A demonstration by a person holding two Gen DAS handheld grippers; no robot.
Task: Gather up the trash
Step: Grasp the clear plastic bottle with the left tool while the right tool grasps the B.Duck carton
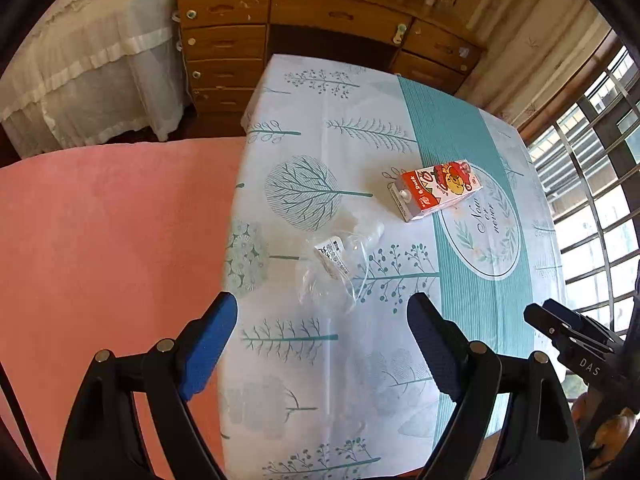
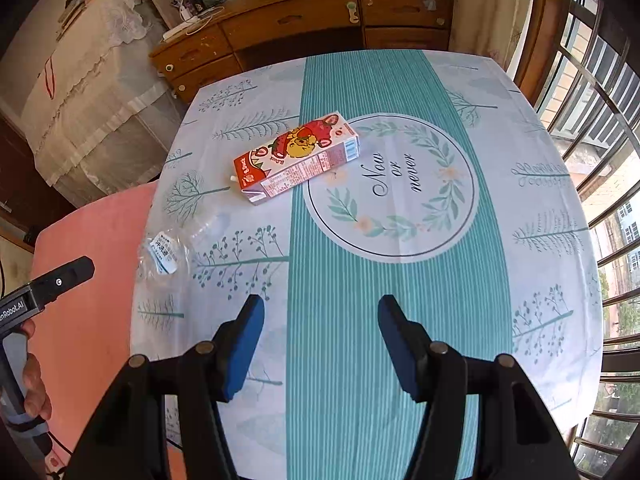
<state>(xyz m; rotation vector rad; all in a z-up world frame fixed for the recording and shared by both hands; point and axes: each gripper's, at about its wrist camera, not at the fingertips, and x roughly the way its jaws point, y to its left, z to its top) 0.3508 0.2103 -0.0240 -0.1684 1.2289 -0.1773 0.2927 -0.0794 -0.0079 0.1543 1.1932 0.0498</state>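
Observation:
A red and white drink carton point(image 1: 436, 190) point(image 2: 298, 156) lies flat on the table point(image 1: 340, 360) point(image 2: 520, 140), beside the teal stripe. A crushed clear plastic bottle point(image 1: 336, 264) point(image 2: 168, 252) with a white label lies near the table's left edge. My left gripper point(image 1: 322, 308) hovers open just short of the bottle, nothing between its blue pads. My right gripper point(image 2: 320, 308) hangs open over the teal stripe, well short of the carton, also holding nothing. The right gripper's body point(image 1: 576, 332) shows at the right edge of the left wrist view.
A pink mat or bed surface point(image 1: 112, 240) borders the table on the left. A wooden dresser point(image 1: 320, 24) stands beyond the far edge, a lace-covered appliance point(image 2: 92, 92) to its left. Barred windows point(image 2: 600, 160) run along the right. A hand point(image 2: 34, 376) grips the left tool's handle.

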